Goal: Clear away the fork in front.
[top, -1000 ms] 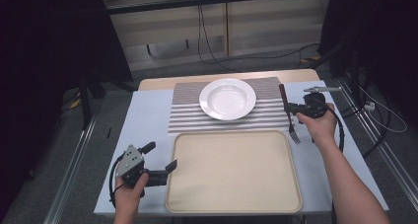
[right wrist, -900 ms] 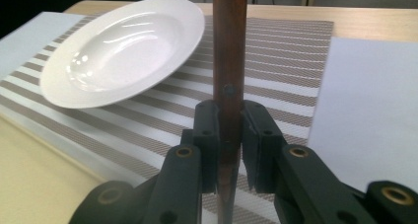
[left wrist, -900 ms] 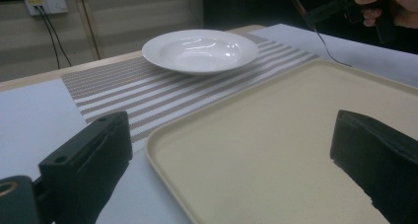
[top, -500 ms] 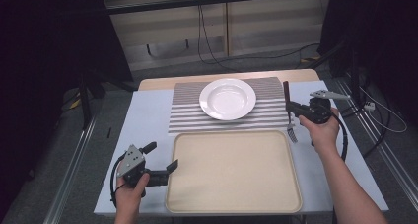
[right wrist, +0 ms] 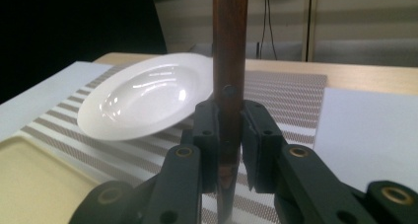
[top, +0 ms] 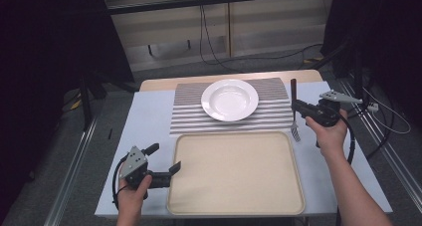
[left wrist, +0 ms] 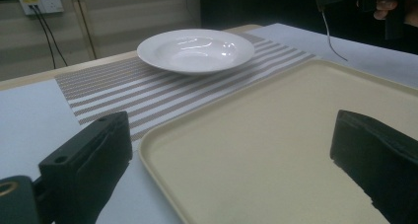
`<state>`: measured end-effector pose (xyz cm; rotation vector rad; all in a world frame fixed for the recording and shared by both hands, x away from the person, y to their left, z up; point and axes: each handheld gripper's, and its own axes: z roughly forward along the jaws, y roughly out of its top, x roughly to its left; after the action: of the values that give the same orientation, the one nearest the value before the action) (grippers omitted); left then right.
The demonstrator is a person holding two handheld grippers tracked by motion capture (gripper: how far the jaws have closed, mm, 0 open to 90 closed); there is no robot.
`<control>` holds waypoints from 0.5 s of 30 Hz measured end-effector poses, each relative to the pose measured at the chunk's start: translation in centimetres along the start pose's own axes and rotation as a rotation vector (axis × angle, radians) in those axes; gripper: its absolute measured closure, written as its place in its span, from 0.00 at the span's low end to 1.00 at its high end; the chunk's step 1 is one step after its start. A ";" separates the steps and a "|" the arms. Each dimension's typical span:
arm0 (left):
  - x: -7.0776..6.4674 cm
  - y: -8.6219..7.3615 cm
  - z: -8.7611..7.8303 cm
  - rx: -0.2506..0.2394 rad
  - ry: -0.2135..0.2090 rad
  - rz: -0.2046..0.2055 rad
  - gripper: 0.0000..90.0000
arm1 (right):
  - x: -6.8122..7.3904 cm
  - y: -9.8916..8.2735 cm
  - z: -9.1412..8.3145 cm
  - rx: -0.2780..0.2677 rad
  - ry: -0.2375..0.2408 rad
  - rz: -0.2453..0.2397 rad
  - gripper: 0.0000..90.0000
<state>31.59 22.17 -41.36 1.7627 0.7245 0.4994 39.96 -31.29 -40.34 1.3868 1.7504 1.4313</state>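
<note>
One fork [top: 294, 109] was held at the right of the high view, lifted off the table and close to upright, its dark brown wooden handle pointing up and its metal tines hanging down just beyond the tray's upper right corner. In the right gripper view the handle [right wrist: 229, 46] was seen as a flat reddish-brown strip with a small rivet, pinched between the two black jaws. The right gripper [top: 302, 108] was thus clamped on the fork, carried by one hand [top: 330, 134] with a grey three-cornered plate on top.

One white deep plate [top: 230, 99], glossy and empty, sat at upper centre on one grey-and-white striped placemat [top: 184, 117]. Below the mat, one beige rectangular tray [top: 235, 172] with rounded corners and a raised rim lay empty. All rested on a pale blue table cover [top: 144, 131] over a wooden top.

At lower left, the left gripper [top: 163, 162] was held by the other hand [top: 130, 196], its jaws spread wide with nothing between them; in the left gripper view they straddled the tray's near left edge [left wrist: 162, 174].

No readable writing or brand was made out anywhere.
</note>
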 end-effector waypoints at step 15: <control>0.0 0.3 -0.1 -0.016 -0.004 -0.009 0.03 | 1.6 0.8 -1.7 -0.084 0.063 -0.020 0.87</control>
<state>31.58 22.15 -41.03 1.7447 0.7230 0.4942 38.27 -30.62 -38.68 1.2897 1.7170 1.5356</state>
